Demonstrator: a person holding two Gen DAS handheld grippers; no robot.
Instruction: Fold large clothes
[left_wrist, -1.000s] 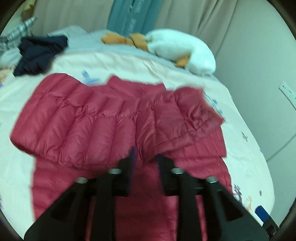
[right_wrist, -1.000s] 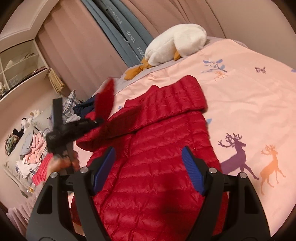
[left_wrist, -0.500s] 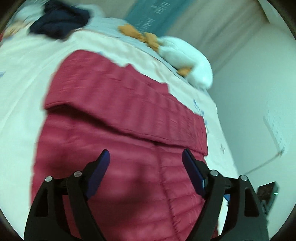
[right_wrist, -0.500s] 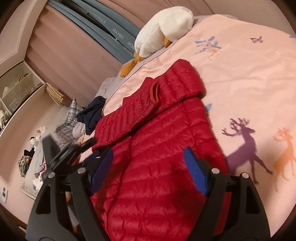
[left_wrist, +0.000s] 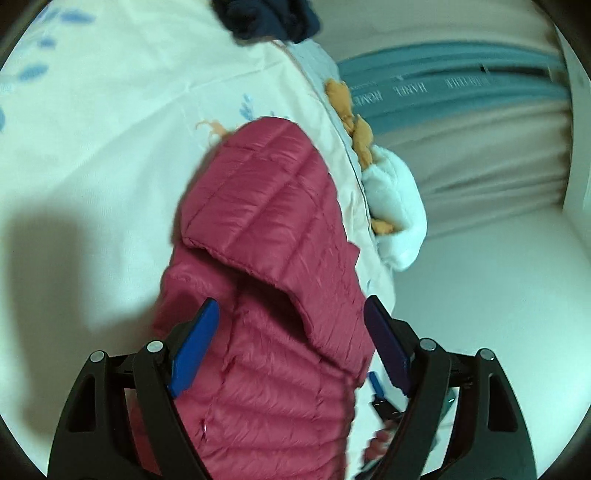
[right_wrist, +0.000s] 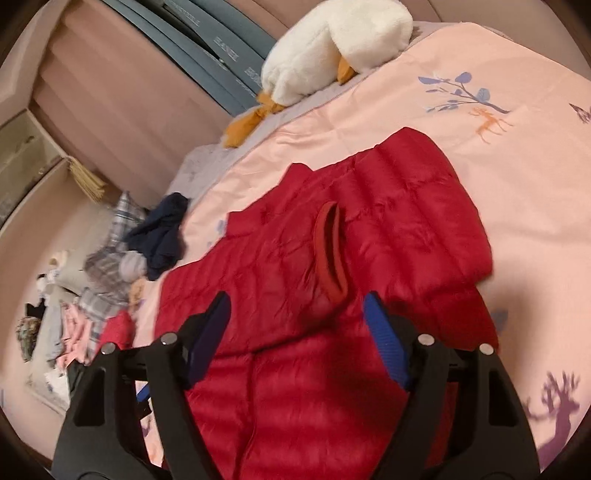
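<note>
Pale pink printed bedspread under a red quilted puffer jacket, sleeves folded across its chest.
Left hand-held gripper and right hand-held gripper both spread wide, empty, above the near hem; white plush goose far.

The puffy red quilted jacket runs off the bottom edge, so its lower part cannot be seen. The heap of mixed clothes at the left is blurry. The dark blue cloth bundle is cut off at the top.
</note>
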